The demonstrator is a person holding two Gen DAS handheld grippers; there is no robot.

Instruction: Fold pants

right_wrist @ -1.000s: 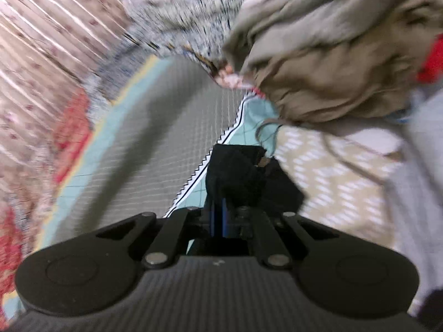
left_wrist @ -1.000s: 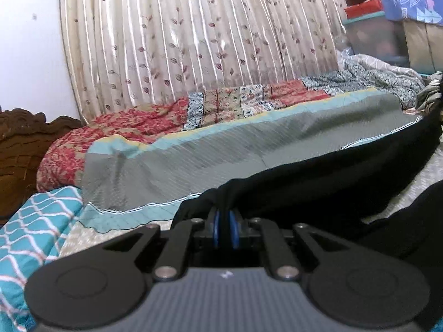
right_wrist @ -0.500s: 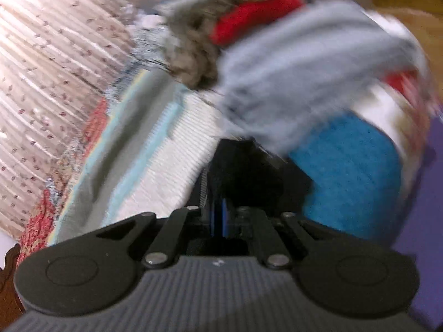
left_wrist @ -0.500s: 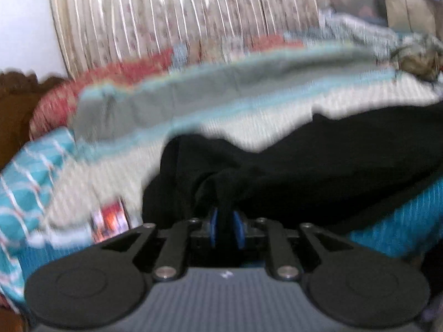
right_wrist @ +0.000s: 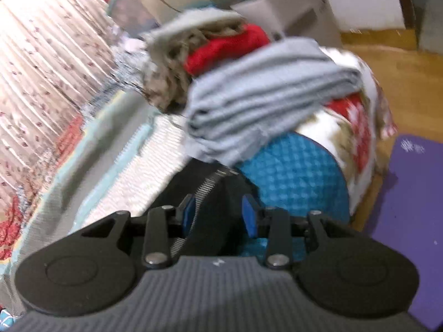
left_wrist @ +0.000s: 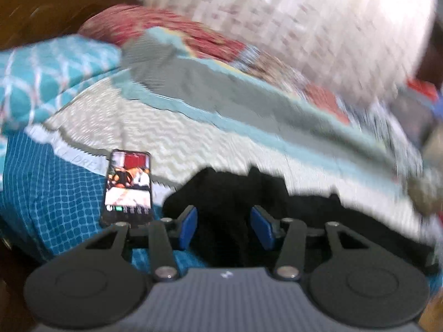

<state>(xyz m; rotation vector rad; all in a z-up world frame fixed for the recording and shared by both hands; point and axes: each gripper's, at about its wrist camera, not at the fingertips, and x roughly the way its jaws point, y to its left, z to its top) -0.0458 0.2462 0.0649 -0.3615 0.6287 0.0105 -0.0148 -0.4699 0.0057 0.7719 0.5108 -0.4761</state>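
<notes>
The black pants lie on the bed near its front edge, spread to the right in the left wrist view. My left gripper is open, its blue pads on either side of the black cloth. In the right wrist view the pants show an open metal zipper running between the fingers. My right gripper is open over that cloth. Both views are blurred.
A phone with a lit screen lies on the bed left of the left gripper. A stack of folded grey cloth and a heap of clothes sit ahead of the right gripper. A purple mat lies on the wooden floor.
Both grippers were shut on the black pants and lowered them toward the front of the bed. Now both have opened and the pants rest on the bed.
</notes>
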